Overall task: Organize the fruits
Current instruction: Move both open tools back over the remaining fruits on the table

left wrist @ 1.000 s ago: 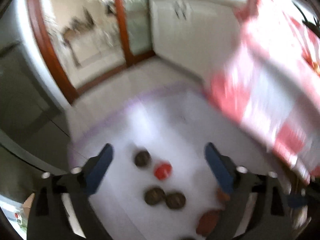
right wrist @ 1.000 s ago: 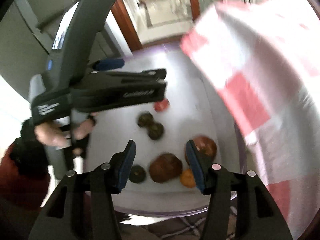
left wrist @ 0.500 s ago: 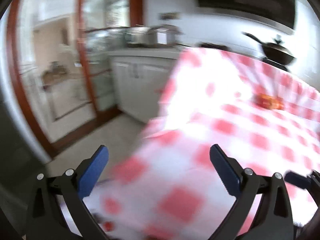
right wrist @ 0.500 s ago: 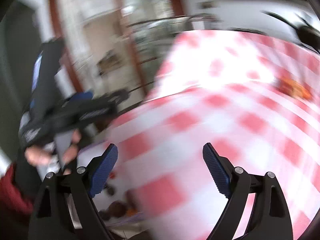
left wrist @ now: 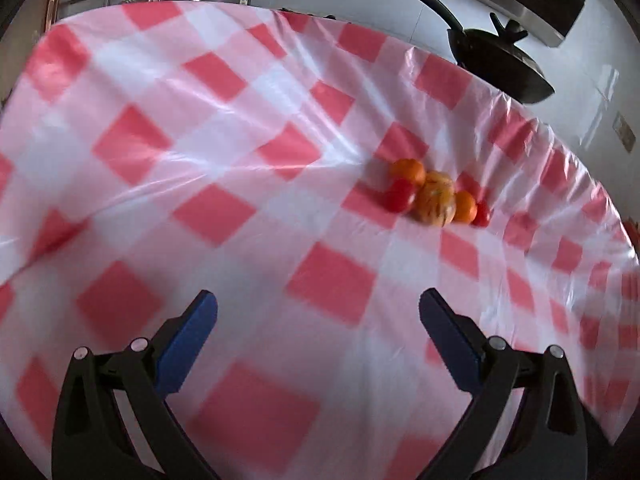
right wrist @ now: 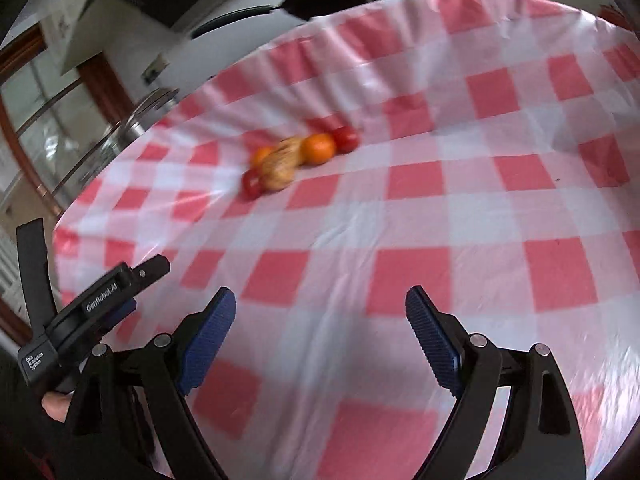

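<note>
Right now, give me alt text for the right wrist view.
A small cluster of fruit, orange and red pieces around a larger yellowish one, lies on a red-and-white checked tablecloth. The right gripper is open and empty above the cloth.

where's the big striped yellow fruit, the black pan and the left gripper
big striped yellow fruit [left wrist: 436, 205], left wrist view, middle of its striped skin
black pan [left wrist: 500, 66], left wrist view, its dark lidded body
left gripper [left wrist: 318, 334], left wrist view, midway between its blue fingertips
</note>
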A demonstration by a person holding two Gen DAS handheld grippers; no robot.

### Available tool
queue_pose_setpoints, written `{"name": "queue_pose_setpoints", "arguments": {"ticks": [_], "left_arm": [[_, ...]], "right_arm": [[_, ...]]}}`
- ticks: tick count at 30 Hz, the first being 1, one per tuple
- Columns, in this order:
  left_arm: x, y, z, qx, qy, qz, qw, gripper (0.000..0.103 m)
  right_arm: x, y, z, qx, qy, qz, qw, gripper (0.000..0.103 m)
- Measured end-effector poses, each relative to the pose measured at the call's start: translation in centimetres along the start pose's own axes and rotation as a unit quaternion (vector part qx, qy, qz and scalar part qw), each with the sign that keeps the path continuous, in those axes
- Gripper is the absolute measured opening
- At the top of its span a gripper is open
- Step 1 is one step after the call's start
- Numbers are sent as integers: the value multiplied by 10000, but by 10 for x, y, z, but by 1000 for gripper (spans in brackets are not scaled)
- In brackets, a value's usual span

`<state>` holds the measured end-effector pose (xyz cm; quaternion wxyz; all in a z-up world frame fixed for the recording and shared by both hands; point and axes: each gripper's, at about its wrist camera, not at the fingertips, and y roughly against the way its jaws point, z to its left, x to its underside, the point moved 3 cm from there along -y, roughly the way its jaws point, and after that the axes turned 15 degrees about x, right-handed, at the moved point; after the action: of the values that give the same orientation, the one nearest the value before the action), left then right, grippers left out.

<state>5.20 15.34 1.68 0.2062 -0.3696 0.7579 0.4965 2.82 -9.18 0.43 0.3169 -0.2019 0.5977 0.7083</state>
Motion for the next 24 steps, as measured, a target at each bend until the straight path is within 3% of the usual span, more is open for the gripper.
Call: {"name": "queue_pose_setpoints", "arguments": {"ticks": [5, 9, 14, 16, 19, 22, 24], "left_arm": [[-22, -33, -21, -146, -229, -118, 9996, 101], [-42, -62, -28, -122, -225, -107, 9996, 101], [-48, -74, -21, 378, -197, 128, 9990, 101], [-47, -72, -18, 350, -287, 176, 9988, 101], [-48, -78, -10, 163, -549, 545, 9969, 101], [-49, -87, 3, 499, -325, 934, 9938, 101], [-49, -88, 6, 199, -459, 964, 9941, 101]], "right_arm": [[-4, -15, -16, -105, -530, 31, 9985, 85], [-3, -6, -19, -221, -589, -160, 9979, 85], [-3, -2, -17, -190, -591, -251, 9978, 85], [-4, -4, -18, -195, -640, -233, 9975, 85], [-16, -16, -16, -258, -796, -236, 9962, 83], [-34, -40, -7, -253, -813, -146, 9963, 76], [-51, -60, 5, -282, -782, -72, 9965, 74]]}}
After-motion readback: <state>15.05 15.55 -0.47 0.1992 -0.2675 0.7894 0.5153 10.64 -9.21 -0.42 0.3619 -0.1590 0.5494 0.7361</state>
